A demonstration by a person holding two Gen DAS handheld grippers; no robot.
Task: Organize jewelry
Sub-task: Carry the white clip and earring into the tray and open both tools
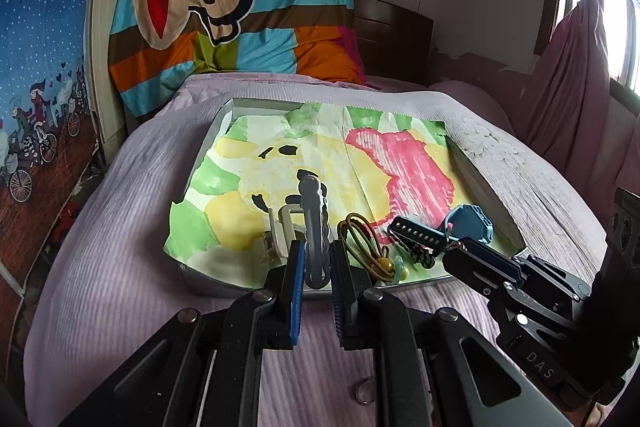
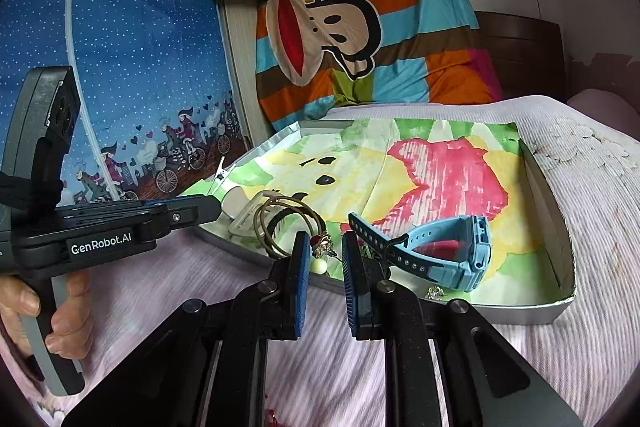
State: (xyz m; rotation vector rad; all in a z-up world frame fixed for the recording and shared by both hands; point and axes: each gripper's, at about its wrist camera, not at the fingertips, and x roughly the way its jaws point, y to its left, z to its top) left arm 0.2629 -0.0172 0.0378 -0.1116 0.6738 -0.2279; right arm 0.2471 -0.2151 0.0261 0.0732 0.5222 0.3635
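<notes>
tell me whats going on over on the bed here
Two handheld tongs are working over a shallow silver tray lined with painted paper, set on a lilac bedspread. The left tongs are shut on a long grey hair clip. The right tongs pinch a small earring with a pale bead. A blue wristwatch and brown elastic hair ties lie in the tray.
</notes>
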